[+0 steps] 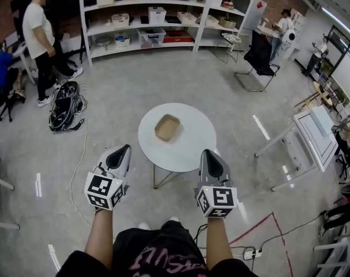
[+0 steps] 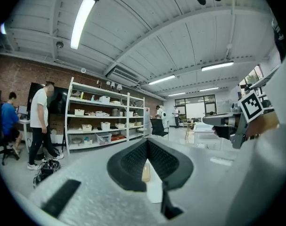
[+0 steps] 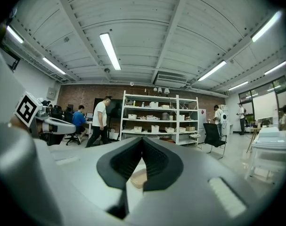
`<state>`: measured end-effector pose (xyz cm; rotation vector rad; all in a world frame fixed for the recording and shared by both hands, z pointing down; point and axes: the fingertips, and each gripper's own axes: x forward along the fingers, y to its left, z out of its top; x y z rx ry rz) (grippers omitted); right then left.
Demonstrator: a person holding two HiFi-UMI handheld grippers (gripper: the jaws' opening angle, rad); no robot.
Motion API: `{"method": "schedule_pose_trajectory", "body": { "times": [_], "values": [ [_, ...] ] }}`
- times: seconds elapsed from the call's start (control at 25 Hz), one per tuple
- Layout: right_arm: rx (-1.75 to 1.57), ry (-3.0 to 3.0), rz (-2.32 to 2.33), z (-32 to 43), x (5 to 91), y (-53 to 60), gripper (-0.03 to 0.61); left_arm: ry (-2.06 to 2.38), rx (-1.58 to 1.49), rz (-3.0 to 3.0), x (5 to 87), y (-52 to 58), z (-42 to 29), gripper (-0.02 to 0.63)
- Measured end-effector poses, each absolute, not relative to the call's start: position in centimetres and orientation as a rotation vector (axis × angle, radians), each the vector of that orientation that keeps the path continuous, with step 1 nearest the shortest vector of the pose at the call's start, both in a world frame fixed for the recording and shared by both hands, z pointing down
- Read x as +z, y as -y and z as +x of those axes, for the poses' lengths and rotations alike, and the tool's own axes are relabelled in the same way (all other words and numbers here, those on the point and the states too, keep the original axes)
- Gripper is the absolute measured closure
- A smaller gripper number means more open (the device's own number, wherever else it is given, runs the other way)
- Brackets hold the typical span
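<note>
Table [image 1: 189, 117], tray [image 1: 167, 127] beyond right hand-held gripper [image 1: 212, 153]

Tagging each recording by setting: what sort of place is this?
Probably a lab or workshop: tall white shelving stocked with bins, a small round table on a bare concrete floor.
</note>
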<state>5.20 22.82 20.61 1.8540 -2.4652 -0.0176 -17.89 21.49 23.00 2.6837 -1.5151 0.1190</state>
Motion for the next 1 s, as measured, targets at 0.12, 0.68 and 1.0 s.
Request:
{"method": "schedule_pose_trajectory", "body": {
  "times": [0.12, 0.68, 1.0],
  "values": [
    [-0.028, 2.463, 1.851, 5.0, 20.0, -22.8, 0.572, 1.516, 0.106, 2.673, 22.5, -21.3, -18.3, 0.614],
    [-0.056, 2.448, 1.865, 5.6, 19.9, -20.0, 0.572, 1.526, 0.126, 2.687, 22.7, -18.7, -18.3, 0.615],
    [-0.051, 2.443, 1.836, 6.3, 21.7, -15.7, 0.572, 1.545, 0.17, 2.657, 24.6, -14.8, -18.1, 0.615]
  ]
}}
